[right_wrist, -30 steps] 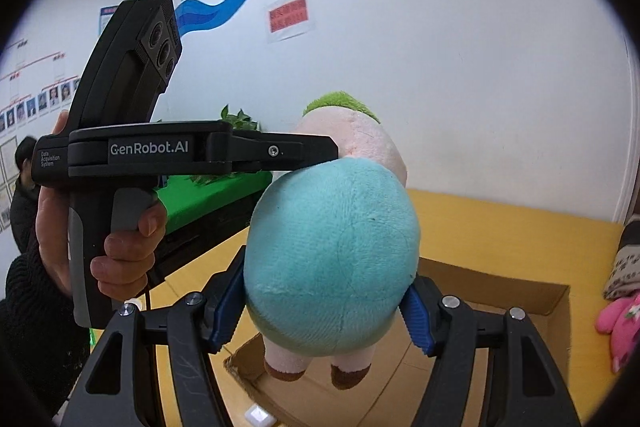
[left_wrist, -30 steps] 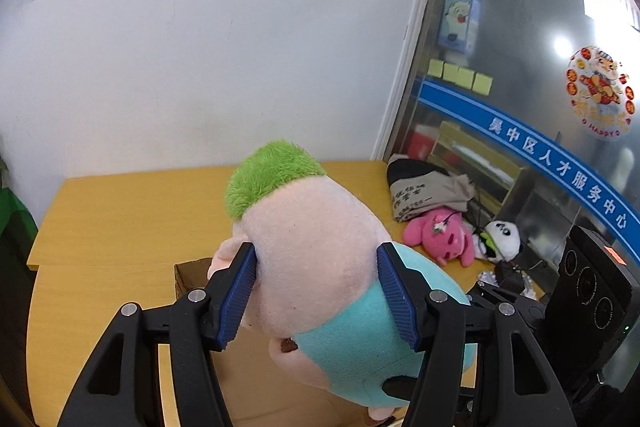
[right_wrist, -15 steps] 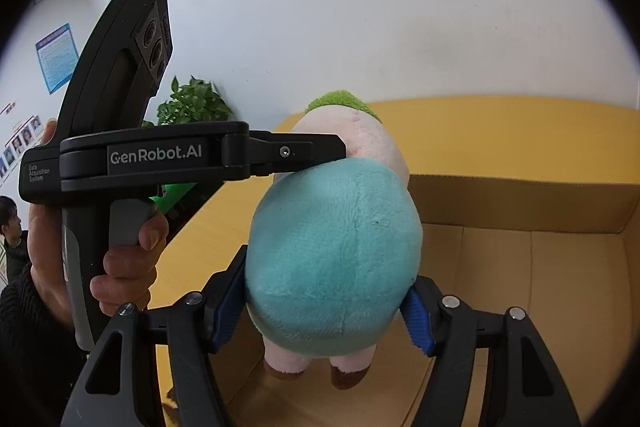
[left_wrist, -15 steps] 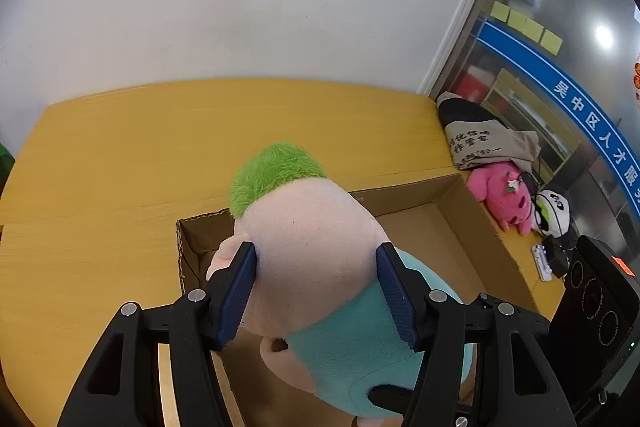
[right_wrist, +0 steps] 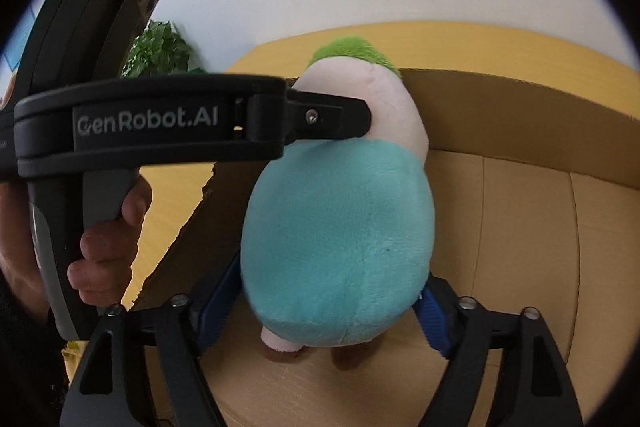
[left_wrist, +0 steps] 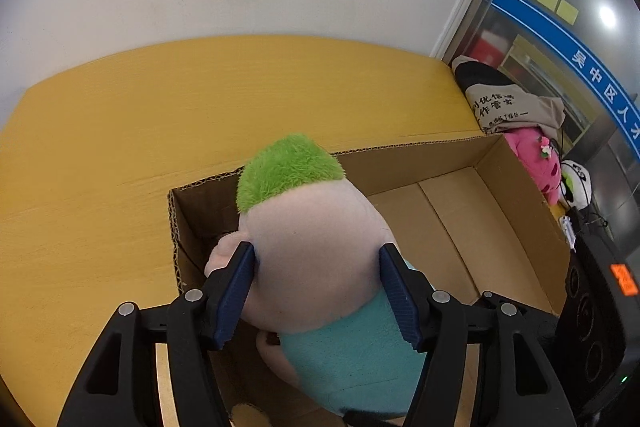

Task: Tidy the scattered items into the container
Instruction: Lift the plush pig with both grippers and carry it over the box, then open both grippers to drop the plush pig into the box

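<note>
The fingers [left_wrist: 236, 291] of the left gripper [left_wrist: 318, 291] stand on either side of the pink head of the plush toy [left_wrist: 316, 247]. The jaws are opening, and the blue pads sit at the head's flanks with little or no pressure visible. The fingers [right_wrist: 434, 321] of the right gripper [right_wrist: 324, 315] flank the toy's teal body low down. These jaws are also opening, and a gap shows at the right pad.

The plush toy has a rounded pale-pink head, a tuft of bright green fur on top, a teal body and short pink legs with brown feet. It stands upright inside the cardboard box [left_wrist: 452, 155], toward the box's left end. Its feet are at or just above the box floor; contact cannot be confirmed. The box is open-topped and rests on the yellow worktop [left_wrist: 120, 147].

In the right wrist view the left gripper crosses in front of the toy's head, and a hand [right_wrist: 108, 243] grips its handle. The toy's face is not visible in either view. The lower body is cut off by the frame edge in the left wrist view. Beyond the box's right end lie a beige printed bag [left_wrist: 508, 103], a pink plush [left_wrist: 536, 155] and a panda plush [left_wrist: 576, 183], each partly hidden.
</note>
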`<state>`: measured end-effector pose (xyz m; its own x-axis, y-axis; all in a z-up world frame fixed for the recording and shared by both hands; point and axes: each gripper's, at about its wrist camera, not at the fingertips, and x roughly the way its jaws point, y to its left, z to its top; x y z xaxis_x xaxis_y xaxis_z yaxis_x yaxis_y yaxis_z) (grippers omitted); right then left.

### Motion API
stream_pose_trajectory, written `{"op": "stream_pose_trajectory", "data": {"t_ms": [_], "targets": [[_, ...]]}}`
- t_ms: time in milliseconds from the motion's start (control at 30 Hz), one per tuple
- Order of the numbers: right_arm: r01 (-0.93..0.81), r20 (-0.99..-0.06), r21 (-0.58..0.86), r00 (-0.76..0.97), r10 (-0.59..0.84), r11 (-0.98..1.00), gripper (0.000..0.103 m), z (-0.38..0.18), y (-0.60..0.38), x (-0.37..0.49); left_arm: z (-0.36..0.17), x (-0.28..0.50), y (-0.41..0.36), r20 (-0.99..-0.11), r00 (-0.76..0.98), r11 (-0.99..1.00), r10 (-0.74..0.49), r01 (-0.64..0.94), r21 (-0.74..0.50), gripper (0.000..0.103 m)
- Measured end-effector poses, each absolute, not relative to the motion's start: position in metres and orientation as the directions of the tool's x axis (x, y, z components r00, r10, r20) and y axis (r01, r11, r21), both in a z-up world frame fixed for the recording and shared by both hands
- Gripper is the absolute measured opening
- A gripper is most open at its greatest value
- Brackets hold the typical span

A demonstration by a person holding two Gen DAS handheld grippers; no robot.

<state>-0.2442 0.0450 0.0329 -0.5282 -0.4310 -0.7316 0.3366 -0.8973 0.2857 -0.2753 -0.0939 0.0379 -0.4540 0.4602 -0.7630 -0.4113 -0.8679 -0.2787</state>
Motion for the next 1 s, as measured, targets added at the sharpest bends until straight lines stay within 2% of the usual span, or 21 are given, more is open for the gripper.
{"op": "stream_pose_trajectory", "data": {"t_ms": [33, 67, 167, 300, 367, 400, 433, 467, 533, 600, 700, 767, 800, 833, 900, 1000], "targets": [[0.345, -0.736, 0.285, -0.519, -0.435, -0.894, 0.094, 0.032, 0.043, -0.245, 0.037, -0.276, -0.096, -0.764, -0.447, -0.866, 0.464, -0.408, -0.288, 0.072], [0.350, -0.736, 0.288, -0.515, -0.440, -0.891, 0.095, 0.032, 0.043, -0.245, 0.037, -0.276, -0.099, -0.766, -0.447, -0.868, 0.462, -0.406, -0.287, 0.074], [0.359, -0.730, 0.305, -0.507, -0.459, -0.882, 0.095, 0.041, 0.051, -0.243, 0.037, -0.277, -0.104, -0.769, -0.437, -0.867, 0.467, -0.397, -0.301, 0.075], [0.389, -0.665, 0.396, -0.504, -0.552, -0.832, 0.095, 0.072, 0.084, -0.230, 0.035, -0.275, -0.108, -0.768, -0.431, -0.868, 0.473, -0.380, -0.321, 0.075], [0.388, -0.667, 0.403, -0.496, -0.556, -0.829, 0.092, 0.078, 0.095, -0.230, 0.036, -0.275, -0.107, -0.768, -0.436, -0.870, 0.470, -0.376, -0.319, 0.075], [0.390, -0.676, 0.412, -0.476, -0.563, -0.824, 0.080, 0.076, 0.095, -0.233, 0.037, -0.273, -0.106, -0.767, -0.443, -0.873, 0.465, -0.371, -0.315, 0.076], [0.394, -0.693, 0.427, -0.436, -0.575, -0.814, 0.061, 0.069, 0.092, -0.238, 0.038, -0.272, -0.105, -0.765, -0.450, -0.876, 0.460, -0.368, -0.311, 0.076], [0.397, -0.705, 0.443, -0.398, -0.586, -0.803, 0.054, 0.061, 0.085, -0.241, 0.041, -0.269, -0.105, -0.762, -0.460, -0.879, 0.456, -0.365, -0.306, 0.076], [0.415, -0.712, 0.472, -0.341, -0.614, -0.778, 0.050, 0.047, 0.078, -0.242, 0.049, -0.261, -0.107, -0.749, -0.481, -0.881, 0.456, -0.366, -0.301, 0.076], [0.461, -0.677, 0.518, -0.294, -0.675, -0.721, 0.048, 0.048, 0.068, -0.240, 0.058, -0.251, -0.110, -0.732, -0.497, -0.876, 0.466, -0.373, -0.305, 0.078], [0.504, -0.672, 0.462, -0.338, -0.659, -0.730, 0.050, 0.067, 0.065, -0.232, 0.079, -0.228, -0.119, -0.698, -0.548, -0.882, 0.461, -0.367, -0.294, 0.084], [0.508, -0.681, 0.401, -0.392, -0.618, -0.763, 0.063, 0.083, 0.072, -0.221, 0.094, -0.206, -0.124, -0.670, -0.586, -0.886, 0.456, -0.367, -0.282, 0.087], [0.500, -0.679, 0.385, -0.415, -0.605, -0.776, 0.073, 0.092, 0.080, -0.214, 0.100, -0.194, -0.125, -0.657, -0.599, -0.886, 0.457, -0.369, -0.279, 0.091], [0.496, -0.671, 0.375, -0.437, -0.599, -0.783, 0.076, 0.100, 0.089, -0.205, 0.105, -0.178, -0.125, -0.648, -0.613, -0.889, 0.452, -0.369, -0.271, 0.094], [0.498, -0.651, 0.346, -0.483, -0.586, -0.795, 0.077, 0.119, 0.117, -0.203, 0.111, -0.148, -0.124, -0.640, -0.634, -0.898, 0.434, -0.366, -0.246, 0.097], [0.469, -0.620, 0.304, -0.564, -0.546, -0.829, 0.079, 0.138, 0.136, -0.146, 0.103, -0.100, -0.116, -0.657, -0.624, -0.899, 0.422, -0.381, -0.216, 0.097]]}}
